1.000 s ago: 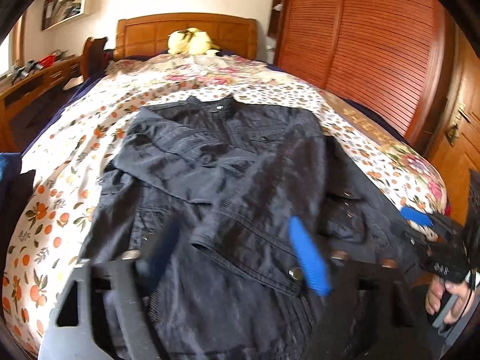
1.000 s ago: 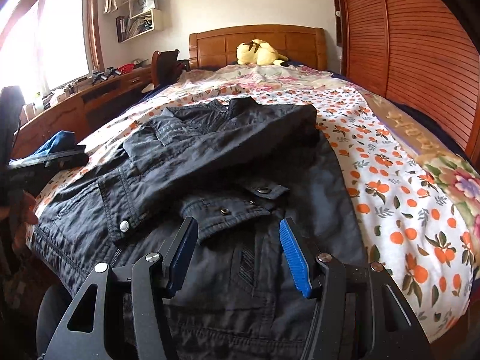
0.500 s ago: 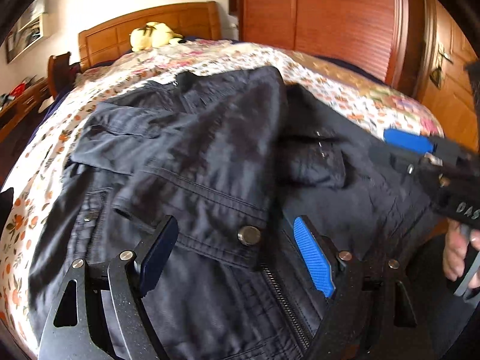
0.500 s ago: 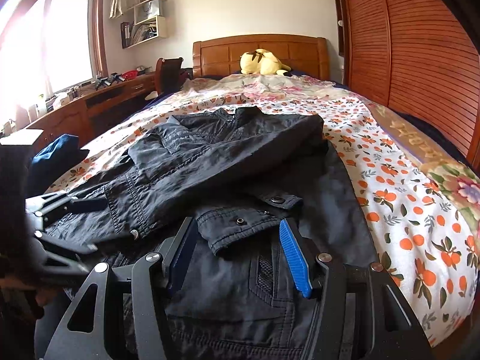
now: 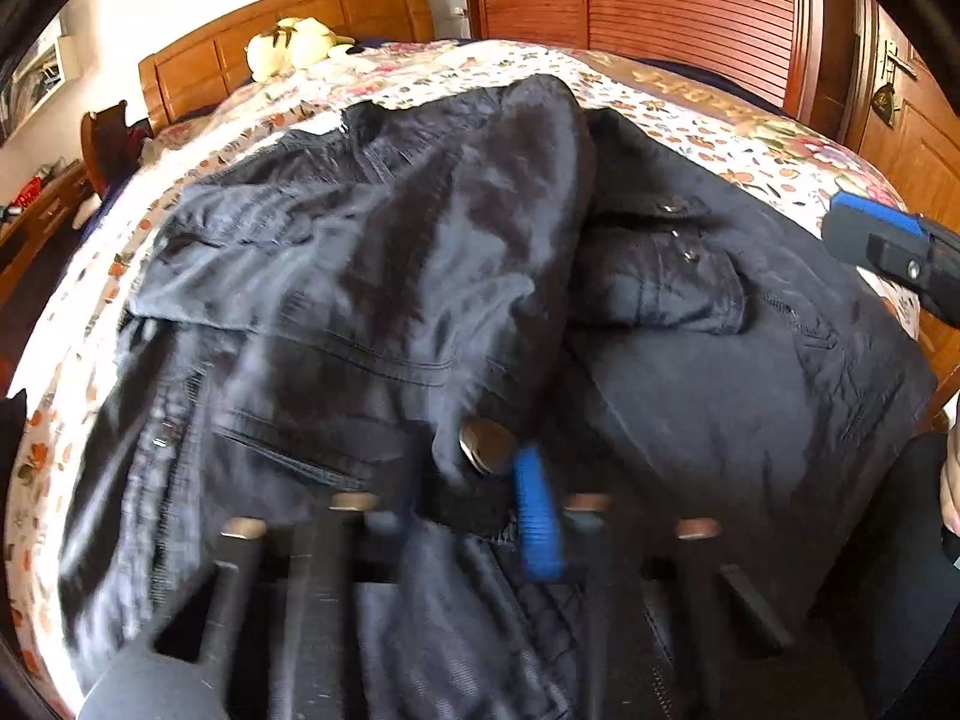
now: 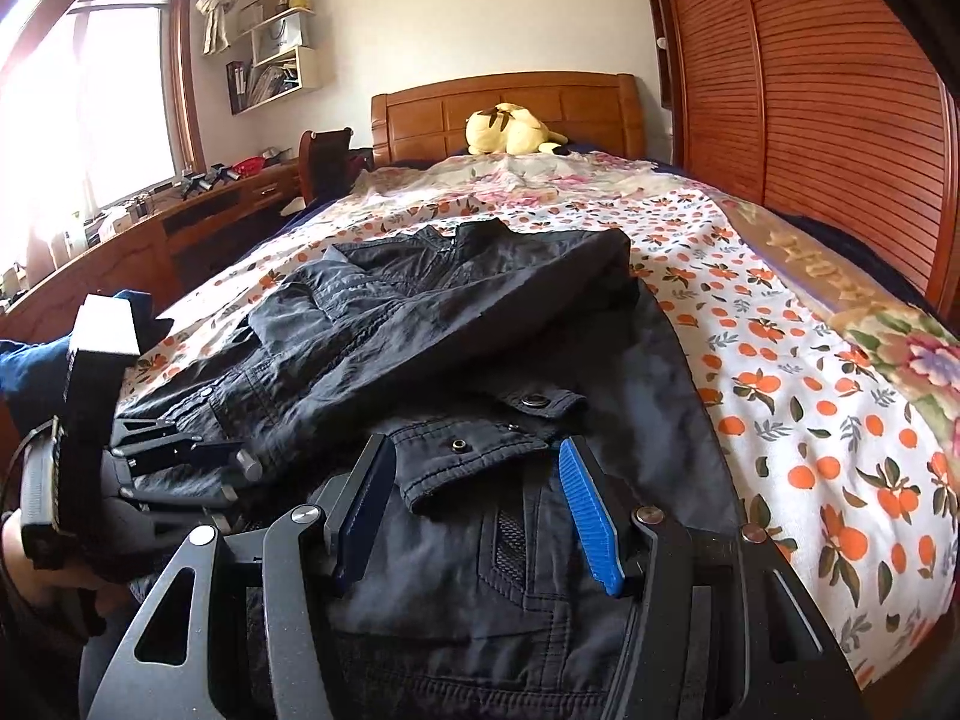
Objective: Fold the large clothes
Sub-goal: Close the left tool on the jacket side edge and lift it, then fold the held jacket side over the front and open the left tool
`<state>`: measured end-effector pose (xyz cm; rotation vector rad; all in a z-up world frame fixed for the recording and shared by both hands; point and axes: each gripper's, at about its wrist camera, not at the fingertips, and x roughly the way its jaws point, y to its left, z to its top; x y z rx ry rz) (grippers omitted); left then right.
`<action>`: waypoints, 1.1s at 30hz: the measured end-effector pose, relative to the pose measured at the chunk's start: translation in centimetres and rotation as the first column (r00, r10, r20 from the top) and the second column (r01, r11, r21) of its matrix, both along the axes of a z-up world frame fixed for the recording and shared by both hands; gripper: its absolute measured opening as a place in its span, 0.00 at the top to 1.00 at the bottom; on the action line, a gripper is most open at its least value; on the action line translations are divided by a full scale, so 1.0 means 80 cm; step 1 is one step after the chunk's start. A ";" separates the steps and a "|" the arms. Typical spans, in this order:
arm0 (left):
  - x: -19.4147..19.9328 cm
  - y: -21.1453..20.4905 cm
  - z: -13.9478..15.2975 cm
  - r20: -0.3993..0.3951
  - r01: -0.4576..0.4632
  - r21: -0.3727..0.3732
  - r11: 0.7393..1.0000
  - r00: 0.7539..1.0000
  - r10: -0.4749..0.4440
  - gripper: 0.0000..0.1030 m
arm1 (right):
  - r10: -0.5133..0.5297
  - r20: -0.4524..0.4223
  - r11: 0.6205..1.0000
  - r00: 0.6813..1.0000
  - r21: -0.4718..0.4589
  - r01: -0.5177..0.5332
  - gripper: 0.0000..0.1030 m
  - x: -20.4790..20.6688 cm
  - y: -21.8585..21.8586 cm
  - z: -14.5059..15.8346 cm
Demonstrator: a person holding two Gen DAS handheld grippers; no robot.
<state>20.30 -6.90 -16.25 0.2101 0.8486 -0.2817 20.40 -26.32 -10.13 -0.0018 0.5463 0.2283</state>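
The left gripper (image 5: 474, 516), a black two-finger tool with blue ribbed pads, has just been closing, and its jaws now pinch a bunched fold of dark cloth low on the black cotton jacket (image 5: 420, 300); a round metal snap button (image 5: 485, 445) sits right at the pinch. Motion blur hides the pads' exact contact, but the cloth puckers up between them, so this reads as a grip on the sleeve cuff or the hem beneath it, taken so that this part can be lifted and carried over the body.

The right gripper (image 6: 474, 504), of the same build, hangs with its jaws spread just above the jacket's near edge, gripping nothing. A flapped chest pocket (image 6: 474, 456) lies between its fingers without touching either pad. It seems to wait there, placed to take the other side of the hem once the left side is secured. In the right wrist view, a hand (image 6: 42, 564) shows at the lower left behind the left tool.

The jacket lies spread on the foot of a bed with an orange-fruit-print white bedspread (image 6: 810, 420), collar toward the wooden headboard (image 6: 504, 102) and one sleeve already laid slantwise across the front. That flat, wide surface gives room to fold a big garment. A pale yellow plush toy (image 6: 510, 129) rests by the headboard, well apart from the work.
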 end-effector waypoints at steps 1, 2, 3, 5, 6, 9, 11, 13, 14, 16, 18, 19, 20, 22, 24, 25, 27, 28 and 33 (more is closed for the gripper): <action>0.000 0.004 0.008 0.000 -0.001 -0.009 1.000 1.000 0.001 0.85 | -0.001 0.000 1.000 1.000 -0.001 0.001 0.43 0.000 0.000 0.000; -0.002 0.008 0.018 0.012 -0.005 -0.022 1.000 1.000 0.005 0.85 | -0.002 0.000 1.000 1.000 -0.002 0.002 0.43 0.000 0.000 0.000; -0.005 0.013 0.032 0.033 -0.009 -0.039 0.999 0.999 0.010 0.86 | -0.003 0.000 1.000 1.000 -0.003 0.003 0.43 0.000 0.001 -0.001; -0.010 0.026 0.069 0.083 -0.013 -0.093 0.996 0.996 0.021 0.86 | -0.002 0.000 1.000 1.000 -0.003 0.002 0.43 0.000 0.001 -0.001; -0.012 0.034 0.090 0.104 -0.014 -0.128 0.992 0.994 0.028 0.87 | -0.002 0.000 1.000 1.000 -0.003 0.002 0.43 0.000 0.002 -0.001; -0.009 0.059 0.142 0.156 -0.026 -0.192 0.981 0.986 0.056 0.90 | 0.000 0.000 1.000 1.000 -0.005 0.000 0.43 0.000 0.004 -0.001; 0.002 0.078 0.163 0.191 -0.063 -0.183 0.981 0.977 0.098 0.97 | 0.002 0.002 1.000 1.000 -0.007 -0.002 0.43 0.000 0.005 -0.001; 0.019 0.098 0.169 0.189 -0.112 -0.169 0.979 0.971 0.144 0.97 | 0.003 0.005 1.000 1.000 -0.010 -0.003 0.43 0.000 0.005 -0.001; 0.027 0.106 0.168 0.187 -0.133 -0.156 0.979 0.969 0.162 0.97 | 0.004 0.005 1.000 1.000 -0.012 -0.004 0.43 0.001 0.005 -0.002; 0.041 0.122 0.162 0.184 -0.169 -0.122 0.978 0.964 0.190 0.97 | 0.004 0.004 1.000 1.000 -0.012 -0.004 0.43 0.001 0.004 -0.002; 0.049 0.133 0.150 0.172 -0.201 -0.100 0.974 0.961 0.216 0.97 | 0.003 0.004 1.000 1.000 -0.008 -0.003 0.43 0.001 0.002 -0.003; 0.050 0.137 0.145 0.168 -0.210 -0.095 0.973 0.960 0.224 0.97 | 0.002 0.003 1.000 1.000 -0.006 -0.002 0.43 0.000 0.001 -0.003; 0.051 0.140 0.138 0.163 -0.221 -0.087 0.971 0.959 0.233 0.97 | 0.001 0.002 1.000 1.000 -0.003 -0.001 0.43 0.000 0.001 -0.003; 0.055 0.147 0.126 0.147 -0.249 -0.068 0.966 0.955 0.256 0.97 | 0.000 -0.002 1.000 1.000 0.001 0.000 0.43 0.001 0.000 -0.003; 0.056 0.154 0.115 0.128 -0.266 -0.072 0.961 0.953 0.274 0.97 | 0.000 -0.004 1.000 1.000 0.001 0.000 0.43 0.002 0.002 -0.003; 0.057 0.156 0.113 0.118 -0.269 -0.079 0.960 0.954 0.277 0.96 | 0.001 -0.004 1.000 1.000 -0.001 -0.001 0.43 0.001 0.003 -0.003; 0.052 0.161 0.108 0.120 -0.273 -0.085 0.958 0.952 0.282 0.94 | 0.004 -0.002 1.000 1.000 -0.008 -0.004 0.43 0.001 0.005 -0.003; 0.048 0.162 0.108 0.131 -0.270 -0.085 0.959 0.951 0.280 0.86 | 0.005 -0.001 1.000 1.000 -0.014 -0.005 0.43 0.001 0.006 -0.003; 0.025 0.171 0.113 0.139 -0.236 -0.161 0.958 0.956 0.259 0.28 | 0.010 0.001 0.999 1.000 -0.035 -0.010 0.43 0.000 0.004 -0.004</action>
